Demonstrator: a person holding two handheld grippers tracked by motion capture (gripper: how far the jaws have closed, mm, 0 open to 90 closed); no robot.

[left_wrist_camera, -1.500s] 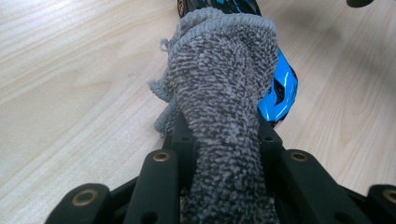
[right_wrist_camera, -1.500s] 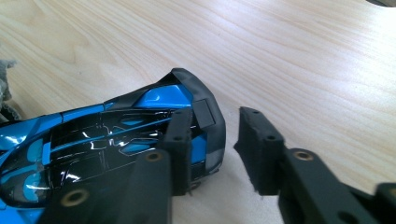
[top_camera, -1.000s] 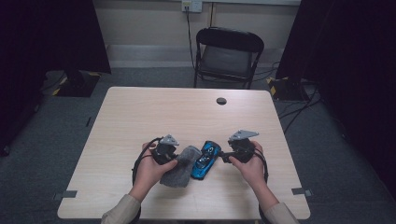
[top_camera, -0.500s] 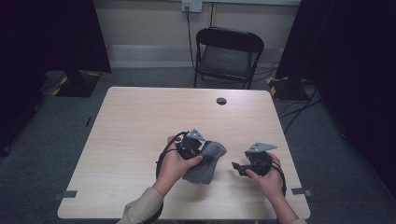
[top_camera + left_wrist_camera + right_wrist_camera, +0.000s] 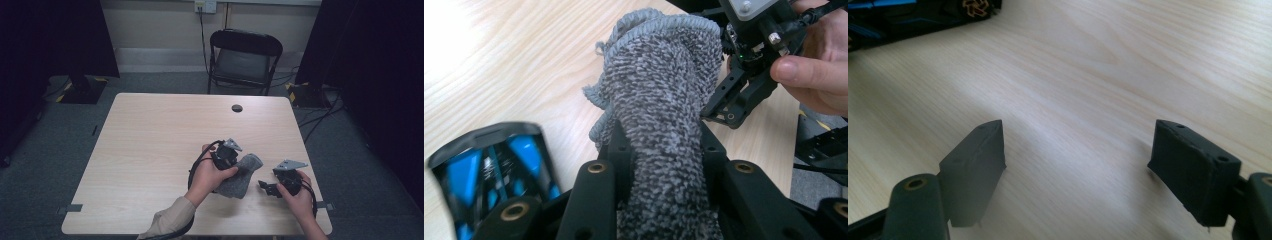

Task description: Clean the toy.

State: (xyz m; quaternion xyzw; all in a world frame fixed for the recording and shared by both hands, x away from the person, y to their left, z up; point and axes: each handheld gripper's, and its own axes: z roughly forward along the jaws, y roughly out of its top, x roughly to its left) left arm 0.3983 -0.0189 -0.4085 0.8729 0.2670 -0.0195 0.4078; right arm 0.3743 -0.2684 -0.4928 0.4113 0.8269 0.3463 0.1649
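A grey knitted cloth (image 5: 243,176) hangs from my left gripper (image 5: 234,163), which is shut on it. In the left gripper view the cloth (image 5: 659,75) is bunched between the jaws of the left gripper (image 5: 659,137). A blue and black toy car (image 5: 484,170) lies on the table just beside and below it. My right gripper (image 5: 264,186) sits to the right of the cloth, near the table's front edge, and its linkage (image 5: 736,100) shows past the cloth. The right gripper (image 5: 1078,145) has just been opening its jaws, with bare wood between them. The car (image 5: 908,17) lies beyond them.
The light wooden table (image 5: 150,150) has a small round black hole (image 5: 237,108) near its far edge. A black folding chair (image 5: 245,55) stands behind the table. The table's front right corner is close to the right hand.
The left gripper has carried the grey cloth to the right, over where the car lay. The right gripper has drawn away from the car, to the right and toward the front edge, with wider jaws.
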